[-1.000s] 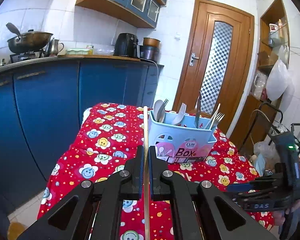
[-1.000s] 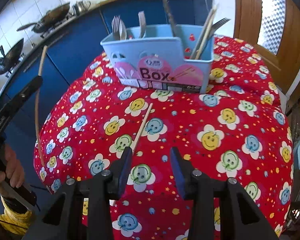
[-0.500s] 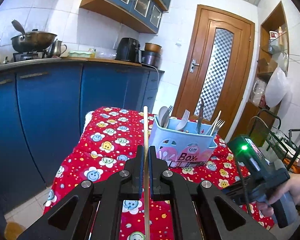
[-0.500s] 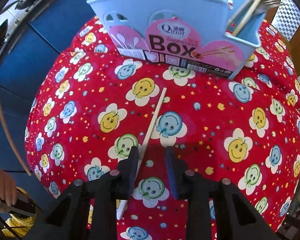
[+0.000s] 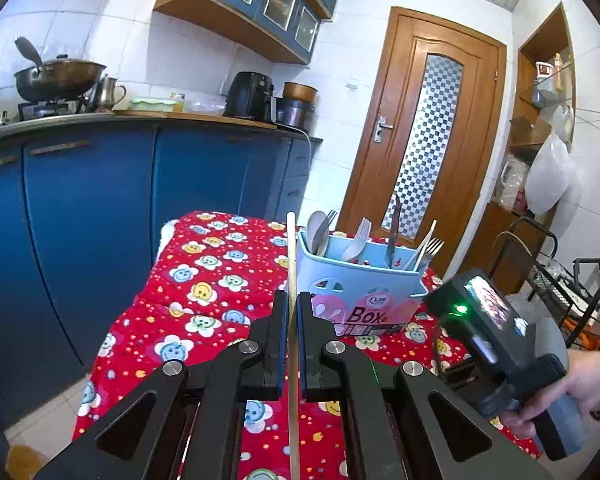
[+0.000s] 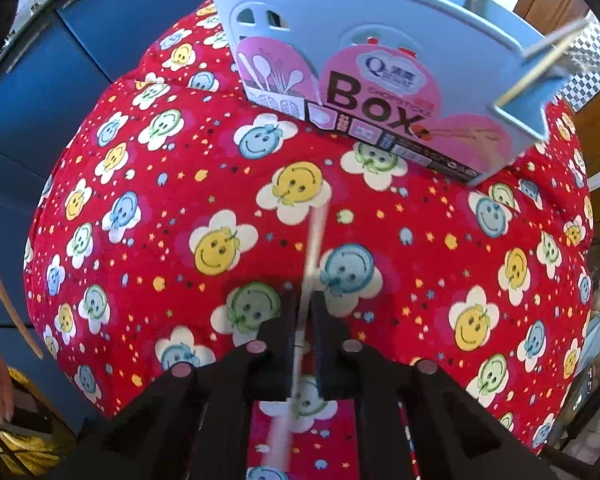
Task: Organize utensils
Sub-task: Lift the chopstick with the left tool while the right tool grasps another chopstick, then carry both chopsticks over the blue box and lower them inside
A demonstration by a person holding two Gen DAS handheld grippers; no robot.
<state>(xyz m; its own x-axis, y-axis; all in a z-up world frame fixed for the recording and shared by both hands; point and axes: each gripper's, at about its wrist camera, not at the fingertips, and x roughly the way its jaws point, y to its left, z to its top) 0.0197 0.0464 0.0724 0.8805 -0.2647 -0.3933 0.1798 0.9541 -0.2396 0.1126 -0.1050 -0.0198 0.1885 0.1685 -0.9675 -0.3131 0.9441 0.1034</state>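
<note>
Your left gripper (image 5: 292, 312) is closed on one chopstick (image 5: 291, 256), your right gripper (image 6: 302, 316) has just closed on the second chopstick (image 6: 314, 240) lying on the surface (image 6: 440, 264), and both must go into the utensil box (image 6: 380, 52), already holding spoons and forks.

Fleecy printed tablecloth (image 6: 440, 240), smooth matt plastic utensil box (image 6: 380, 12), pale wooden chopstick (image 5: 291, 248)
</note>
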